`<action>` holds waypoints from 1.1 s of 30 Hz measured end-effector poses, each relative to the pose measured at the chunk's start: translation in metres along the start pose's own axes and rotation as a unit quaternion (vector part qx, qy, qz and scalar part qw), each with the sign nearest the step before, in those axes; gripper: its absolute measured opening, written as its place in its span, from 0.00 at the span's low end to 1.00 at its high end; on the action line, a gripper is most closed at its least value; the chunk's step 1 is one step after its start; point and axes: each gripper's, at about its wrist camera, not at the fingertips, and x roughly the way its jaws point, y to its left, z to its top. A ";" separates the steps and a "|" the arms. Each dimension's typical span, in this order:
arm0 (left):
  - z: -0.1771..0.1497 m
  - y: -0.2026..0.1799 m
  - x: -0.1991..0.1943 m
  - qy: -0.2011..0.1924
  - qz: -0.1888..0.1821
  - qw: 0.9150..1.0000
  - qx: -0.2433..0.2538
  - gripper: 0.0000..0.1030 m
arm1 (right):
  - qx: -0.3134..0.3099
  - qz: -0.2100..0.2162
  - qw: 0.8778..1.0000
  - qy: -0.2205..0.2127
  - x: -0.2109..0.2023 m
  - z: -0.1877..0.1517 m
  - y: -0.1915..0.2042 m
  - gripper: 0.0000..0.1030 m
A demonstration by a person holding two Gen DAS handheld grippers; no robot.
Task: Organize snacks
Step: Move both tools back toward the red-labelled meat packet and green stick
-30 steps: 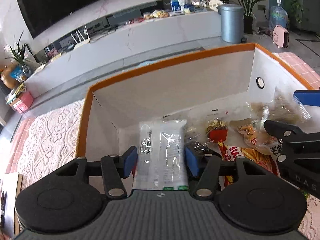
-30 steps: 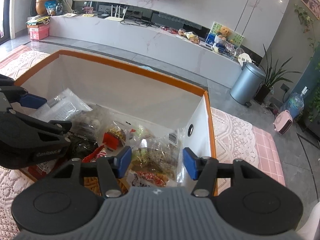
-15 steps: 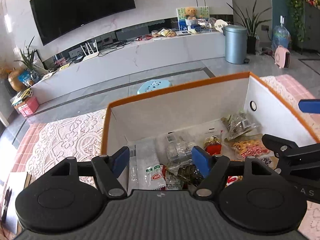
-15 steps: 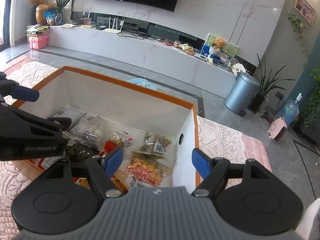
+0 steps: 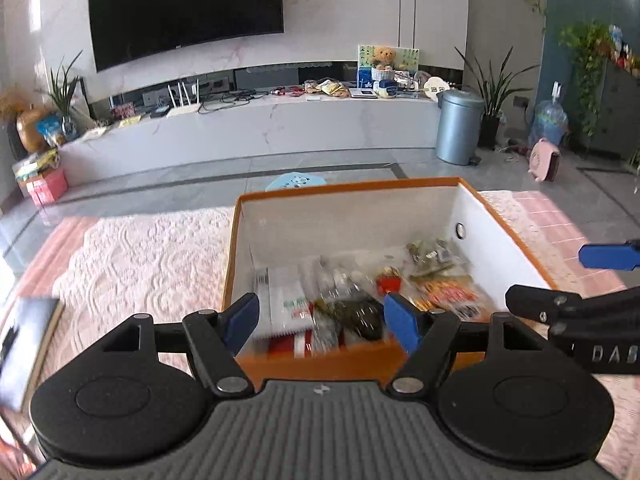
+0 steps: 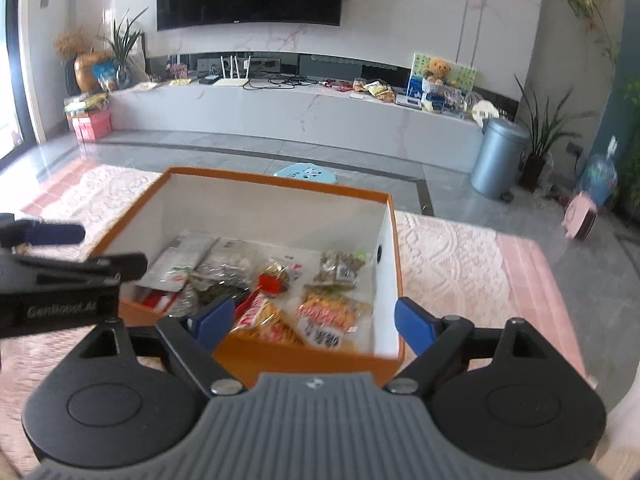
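Snack packets (image 5: 356,296) lay inside the orange box (image 5: 348,190), ahead of and below both grippers. Left gripper (image 5: 320,320) and right gripper (image 6: 314,322) were spread wide, empty. Packing appeared finished; next, probably withdrawal.

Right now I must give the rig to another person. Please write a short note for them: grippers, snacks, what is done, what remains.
Left gripper: open, empty, above the near edge of the orange box.
Right gripper: open, empty, also above the near edge.
Snacks: white packet at the box's left side, orange bag near the right; other packets lie between them.
Done: these snacks are in the box.
Left: no loose snacks visible on the lace cloth; check outside the view.
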 end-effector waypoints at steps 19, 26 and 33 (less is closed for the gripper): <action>-0.076 0.015 -0.064 0.042 -0.088 0.992 -0.078 0.82 | 0.124 0.049 0.991 -0.002 -0.083 -0.101 0.001 0.83; -0.106 0.016 -0.053 0.075 -0.113 0.985 -0.103 0.81 | 0.087 0.023 0.996 -0.025 -0.090 -0.136 0.008 0.80; -0.123 0.011 -0.038 0.104 -0.119 0.981 -0.112 0.80 | 0.070 -0.007 0.998 0.005 -0.066 -0.159 0.015 0.64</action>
